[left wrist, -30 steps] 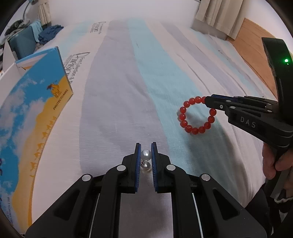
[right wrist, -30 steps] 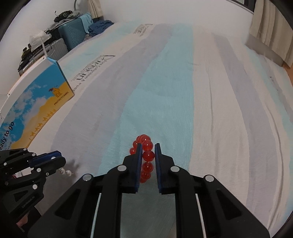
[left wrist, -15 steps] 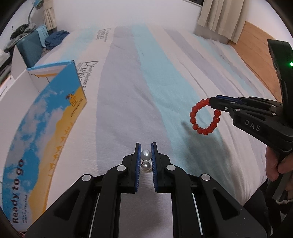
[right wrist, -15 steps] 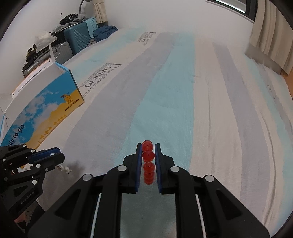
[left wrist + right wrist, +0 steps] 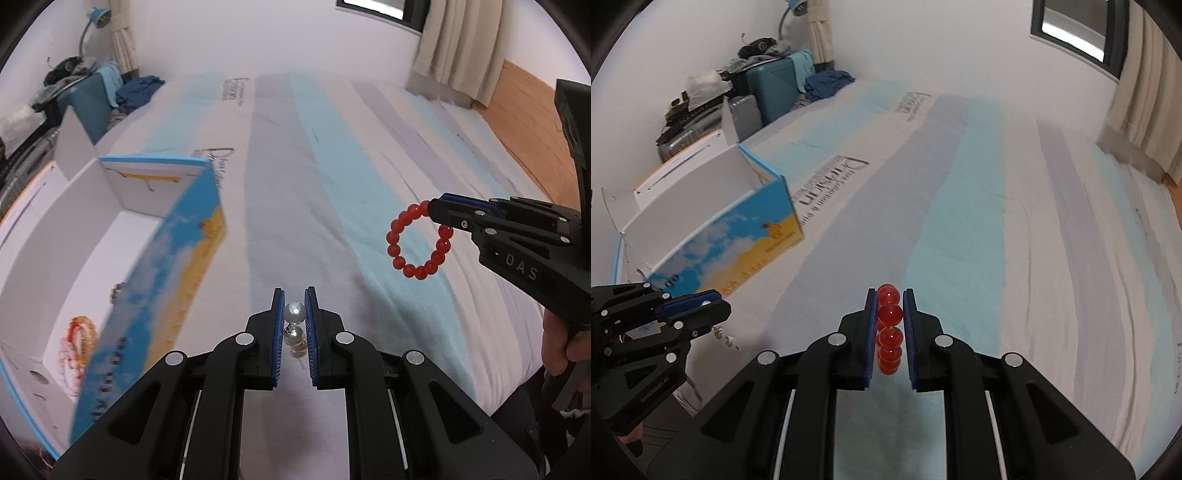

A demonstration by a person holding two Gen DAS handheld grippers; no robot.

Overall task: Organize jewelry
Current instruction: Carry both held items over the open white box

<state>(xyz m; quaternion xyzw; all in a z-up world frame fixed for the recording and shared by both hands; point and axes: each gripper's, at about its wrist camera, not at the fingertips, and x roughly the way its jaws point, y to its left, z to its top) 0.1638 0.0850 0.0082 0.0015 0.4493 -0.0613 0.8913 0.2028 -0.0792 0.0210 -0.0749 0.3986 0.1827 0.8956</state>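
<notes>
Left wrist view: the left gripper (image 5: 294, 319) is clamped on a pearl earring (image 5: 294, 313), two pearls stacked between the blue pads. Vs. a sec ago it's higher off the striped bedsheet (image 5: 332, 166), and the open cardboard box (image 5: 155, 236) now shows its white inside; earlier only the printed outer wall showed. Inside lie blurred jewelry pcs, incl. an orange-red beaded one (image 5: 79, 330). The right gripper (image 5: 430, 211) holds the red bead bracelet (image 5: 419, 240), now hanging clear of the sheet as a free loop where before it lay flat. Reads as both items lifted, ready to carry over to the box. Writing: "DAS" on the right gripper's body; sheet print too blurred to read here.

Right wrist view: the right gripper (image 5: 890, 306) is shut on the bracelet (image 5: 889, 314), beads lined up edge-on between the pads. Left gripper (image 5: 716, 308) sits low left, earring (image 5: 726, 338) dangling, w/ the box (image 5: 738, 221) just beyond. More of the box's open top shows than before. Sheet text is mirrored and illegible; the box label is too small to read.
</notes>
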